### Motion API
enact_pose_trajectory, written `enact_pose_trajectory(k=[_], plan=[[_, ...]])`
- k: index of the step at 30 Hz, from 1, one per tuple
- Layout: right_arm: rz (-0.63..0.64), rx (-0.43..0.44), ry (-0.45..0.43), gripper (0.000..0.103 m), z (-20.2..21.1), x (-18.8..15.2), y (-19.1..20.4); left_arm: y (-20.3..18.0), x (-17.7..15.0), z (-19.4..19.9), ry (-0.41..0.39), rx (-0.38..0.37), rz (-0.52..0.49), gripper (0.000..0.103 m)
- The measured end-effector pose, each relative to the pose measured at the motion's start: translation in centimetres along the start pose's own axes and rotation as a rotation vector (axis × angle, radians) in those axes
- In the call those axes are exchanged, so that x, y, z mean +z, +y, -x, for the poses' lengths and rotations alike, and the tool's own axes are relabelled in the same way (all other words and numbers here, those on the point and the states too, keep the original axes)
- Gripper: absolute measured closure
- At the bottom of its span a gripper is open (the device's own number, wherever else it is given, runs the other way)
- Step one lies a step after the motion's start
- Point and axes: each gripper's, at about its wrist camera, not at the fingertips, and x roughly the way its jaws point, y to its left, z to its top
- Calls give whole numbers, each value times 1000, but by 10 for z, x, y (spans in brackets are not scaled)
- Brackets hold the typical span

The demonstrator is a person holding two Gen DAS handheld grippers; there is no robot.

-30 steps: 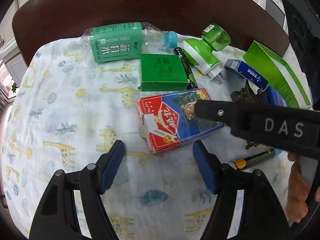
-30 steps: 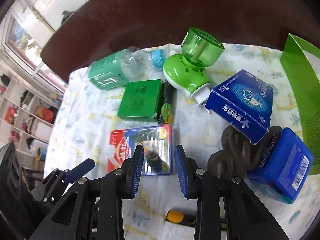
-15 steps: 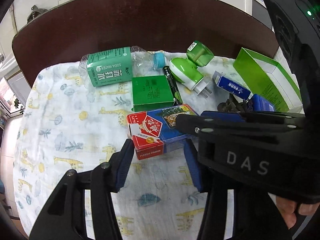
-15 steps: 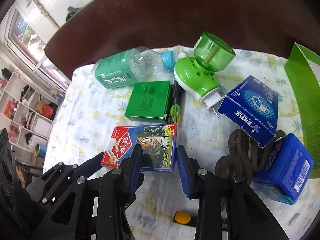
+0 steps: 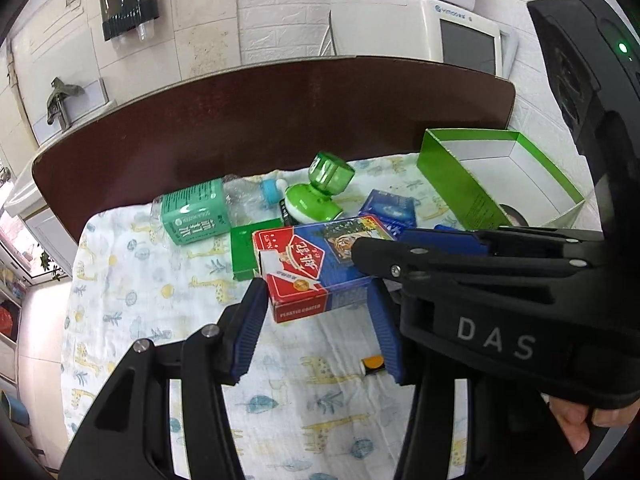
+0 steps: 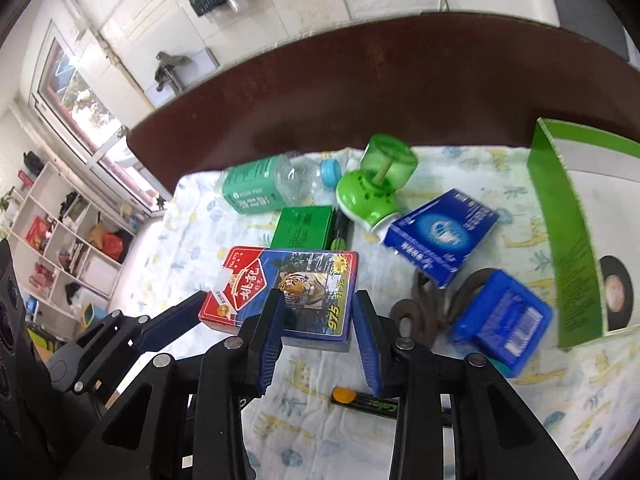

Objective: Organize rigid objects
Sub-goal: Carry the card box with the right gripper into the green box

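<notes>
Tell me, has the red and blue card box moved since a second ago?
Yes. The card box now overlaps the green box it lay clear of, lifted off the cloth, gripped by both the left claw and the right claw.

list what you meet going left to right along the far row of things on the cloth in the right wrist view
soda water bottle → green plug-in vaporizer → blue carton → green open box

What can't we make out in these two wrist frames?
- Marker: both views, mostly behind the tongs' fingers; only its orange end and some barrel show.
- Dark coil: right view, partly under the blue boxes; left view, hidden by the right tongs.
- Blue tub: right view, motion-blurred, label unreadable.
- Green tray: right view, cut off by the edge.
</notes>
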Motion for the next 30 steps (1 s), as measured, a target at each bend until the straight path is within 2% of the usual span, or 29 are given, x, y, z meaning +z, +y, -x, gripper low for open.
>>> enact_pose_trajectory(k=[6,14,21,30], plan=[[-48,-18,-103,66,46,4,-36,-50,27,8,-47,-25,-97,53],[-148,-79,-198,66,96,0,-107,-127,56,5,-62,-108,-200,53],[-235,-123,-246,66,121,-3,-167,-184,77,-18,-46,-158,-278,53],[-317,-135,-270,66,124,-4,-226,-225,94,-56,2,-192,-322,53]])
